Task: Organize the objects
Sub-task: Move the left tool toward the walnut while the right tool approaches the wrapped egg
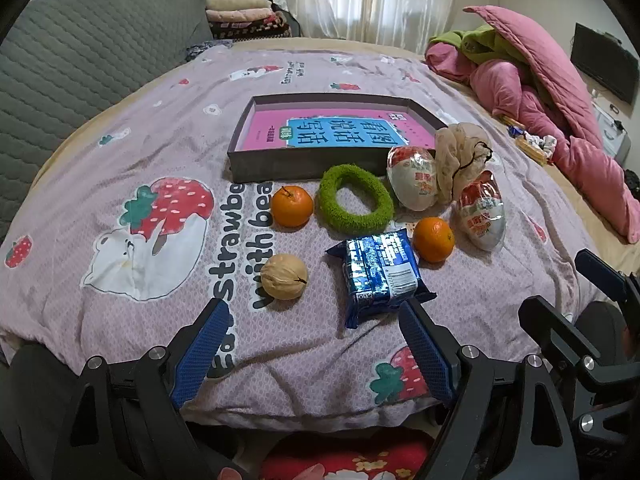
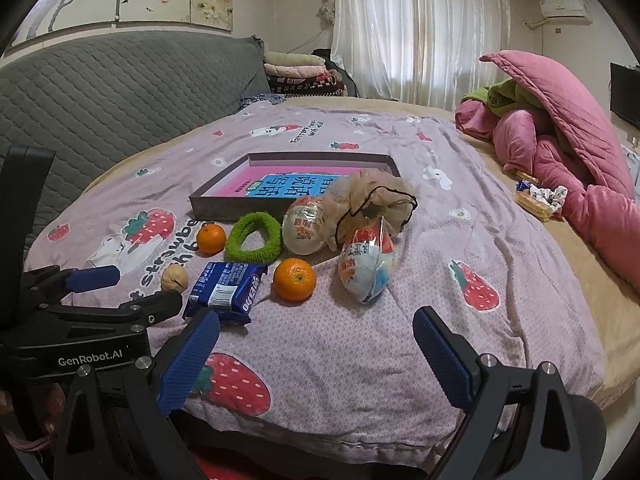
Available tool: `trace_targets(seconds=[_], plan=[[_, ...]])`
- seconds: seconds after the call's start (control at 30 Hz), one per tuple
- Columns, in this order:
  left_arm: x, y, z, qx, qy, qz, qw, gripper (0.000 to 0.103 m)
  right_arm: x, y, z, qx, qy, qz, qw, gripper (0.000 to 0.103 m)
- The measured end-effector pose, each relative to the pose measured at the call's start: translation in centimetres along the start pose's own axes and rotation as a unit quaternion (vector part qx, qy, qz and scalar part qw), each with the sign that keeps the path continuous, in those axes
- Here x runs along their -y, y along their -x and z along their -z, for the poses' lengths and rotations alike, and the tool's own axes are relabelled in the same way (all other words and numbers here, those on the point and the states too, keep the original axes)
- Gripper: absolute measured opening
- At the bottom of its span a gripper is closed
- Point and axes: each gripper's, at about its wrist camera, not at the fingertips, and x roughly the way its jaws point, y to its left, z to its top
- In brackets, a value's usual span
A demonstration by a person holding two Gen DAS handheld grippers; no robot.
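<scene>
Hand-held gripper (image 2: pixel 316 354) tilted downward, agape

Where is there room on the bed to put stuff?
Bare quilt lies right of the egg packs, and left of the walnut. It is crowded between the box and the cookies.
</scene>
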Motion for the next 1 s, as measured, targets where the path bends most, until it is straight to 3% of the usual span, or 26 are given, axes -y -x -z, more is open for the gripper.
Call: trace_targets(seconds=[1.0], plan=[[0.8,-1.3,-0.2,-0.010,-0.007,0.020,0.9997,0.087,1.9,-1.1,0.2,-0.005,-0.020,0.008,1.000,0.098]])
